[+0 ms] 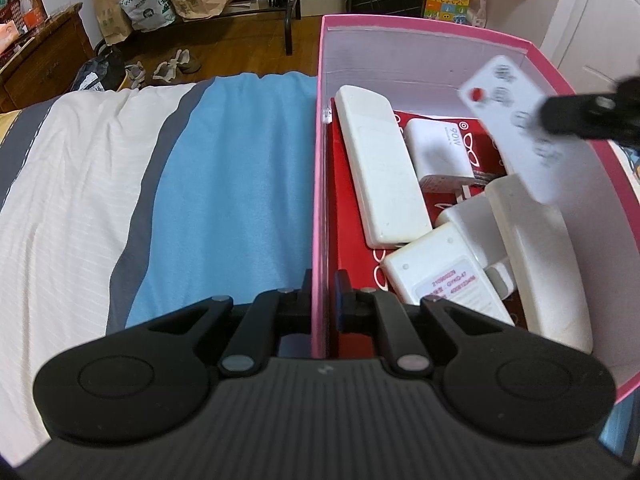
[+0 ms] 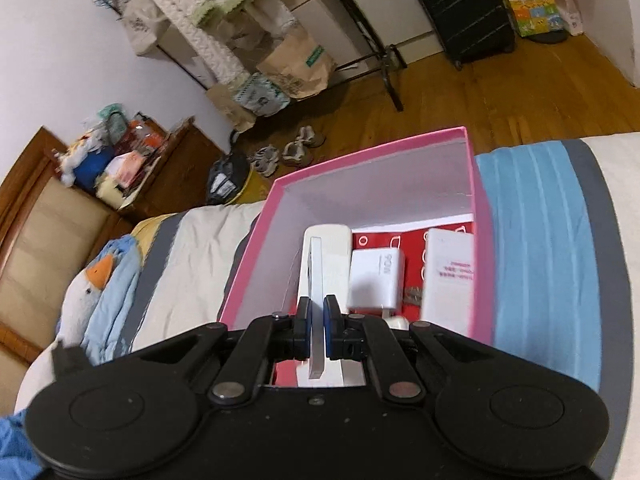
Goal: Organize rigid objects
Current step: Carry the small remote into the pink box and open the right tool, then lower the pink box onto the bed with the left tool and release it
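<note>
Black claw [image 2: 316,320], blue finger pads [image 2: 330,322]

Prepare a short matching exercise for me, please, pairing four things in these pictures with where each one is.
Things:
1. slim white remote
2. pink box
3. white 90W charger
4. goose plush

Places:
A. lying on the box's red floor
B. clamped between the right gripper's fingers
C. on the bed outside the box
D. side wall pinched by the left gripper

Pairs: 1-B, 2-D, 3-A, 4-C

My pink box [image 1: 320,184] looks like matt cardboard, white inside over a glossy red printed floor. The remotes [image 1: 380,168] and charger [image 1: 438,148] are smooth white plastic; the bedspread [image 1: 240,180] is soft cloth, finely ribbed.
</note>
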A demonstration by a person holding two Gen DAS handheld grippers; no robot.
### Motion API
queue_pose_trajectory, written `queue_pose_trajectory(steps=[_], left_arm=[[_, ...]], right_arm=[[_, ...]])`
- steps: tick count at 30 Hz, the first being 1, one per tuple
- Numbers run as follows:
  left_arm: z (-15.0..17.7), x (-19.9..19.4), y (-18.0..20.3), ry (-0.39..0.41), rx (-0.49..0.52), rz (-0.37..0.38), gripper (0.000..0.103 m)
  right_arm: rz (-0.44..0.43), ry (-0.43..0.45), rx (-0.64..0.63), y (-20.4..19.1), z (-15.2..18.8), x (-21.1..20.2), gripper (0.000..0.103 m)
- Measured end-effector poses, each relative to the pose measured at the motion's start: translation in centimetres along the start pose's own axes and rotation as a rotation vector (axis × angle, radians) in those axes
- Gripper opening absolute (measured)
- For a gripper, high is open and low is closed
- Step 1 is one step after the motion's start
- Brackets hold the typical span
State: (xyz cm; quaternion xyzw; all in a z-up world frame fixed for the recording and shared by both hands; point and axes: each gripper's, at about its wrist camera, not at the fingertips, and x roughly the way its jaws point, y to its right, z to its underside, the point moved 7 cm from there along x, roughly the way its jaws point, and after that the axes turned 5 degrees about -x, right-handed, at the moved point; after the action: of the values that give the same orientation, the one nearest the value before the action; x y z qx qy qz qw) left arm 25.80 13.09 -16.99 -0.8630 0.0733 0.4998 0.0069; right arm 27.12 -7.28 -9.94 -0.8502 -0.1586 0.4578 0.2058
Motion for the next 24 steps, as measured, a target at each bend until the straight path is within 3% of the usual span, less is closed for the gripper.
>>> queue_pose_trajectory(steps=[6,11,16,18,21,24], left_arm=[[-0.1,0.0,-0.1,0.000,0.000,0.004,0.008],[-0.1,0.3,-0.2,-0.005,-0.008,0.023,0.009],[0.0,0.3,-0.2,-0.006,-0.005,0.026,0.009],[0.1,0.3,-0.1,-0.007,-0.004,0.028,0.009],[0.1,0.4,-0.1,-0.010,-0.001,0.022,0.009],[0.1,0.4,-0.1,-0.013,-0.004,0.018,0.009]], right_arm=[[0.043,0.008,0.080,0.6,-1.9,3.8,0.008],[0.059,-0.003,0.116,1.1,-2.1,5.0,0.023],[0.144,0.018,0.038,2.2,-1.7,2.7,0.029],[0.125,0.020,-0.003,2.1,-1.2,1.4,0.028],[0.139,0.017,-0.102,1.3,-0.2,-0.8,0.041],[0.145,0.031,-0.224,0.2,1.0,-3.4,0.041]])
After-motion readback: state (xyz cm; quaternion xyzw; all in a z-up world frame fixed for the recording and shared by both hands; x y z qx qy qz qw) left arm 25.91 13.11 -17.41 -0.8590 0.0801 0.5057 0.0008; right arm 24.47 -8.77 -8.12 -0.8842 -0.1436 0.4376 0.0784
